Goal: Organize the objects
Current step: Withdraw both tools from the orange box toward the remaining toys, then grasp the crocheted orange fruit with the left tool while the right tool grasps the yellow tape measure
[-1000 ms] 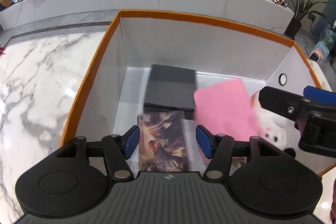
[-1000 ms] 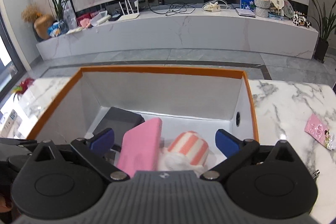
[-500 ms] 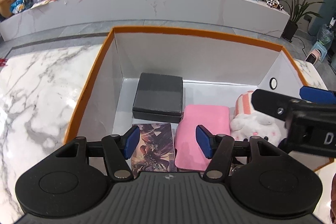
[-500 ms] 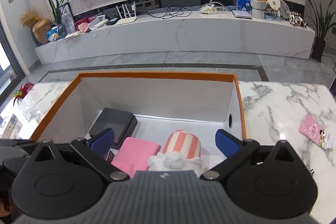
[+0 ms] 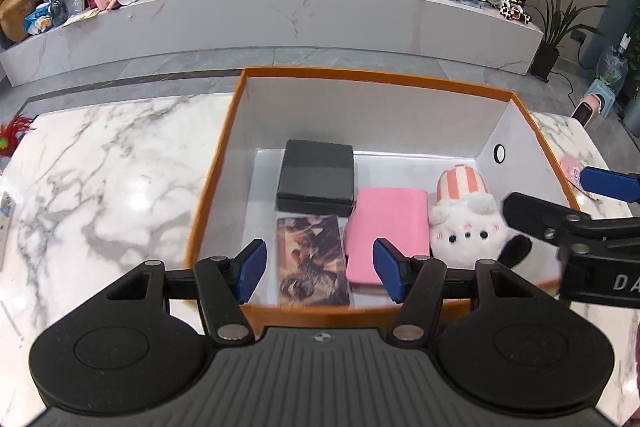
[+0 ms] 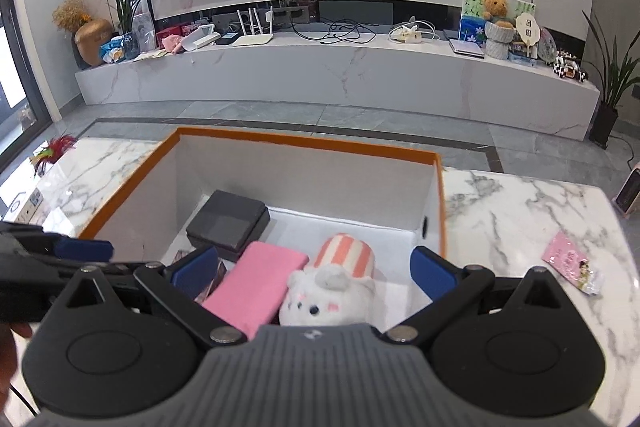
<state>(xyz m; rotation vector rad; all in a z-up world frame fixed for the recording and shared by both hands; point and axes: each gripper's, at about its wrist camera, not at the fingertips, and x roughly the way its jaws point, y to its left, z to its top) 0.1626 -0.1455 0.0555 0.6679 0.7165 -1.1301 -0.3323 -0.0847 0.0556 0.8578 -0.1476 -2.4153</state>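
An orange-rimmed white box stands on the marble table. Inside lie a dark grey case, a picture card, a pink flat pouch and a white plush toy with a pink-striped hat. My left gripper is open and empty, above the box's near edge. My right gripper is open and empty, above the plush and pouch; it also shows at the right of the left wrist view.
A pink packet lies on the marble table right of the box. Red feathers lie at the table's far left. A long white TV bench with clutter stands beyond the table.
The pink pouch has dropped from tilted to lying flat in the box. Both grippers have risen and pulled back from the box, staying open.
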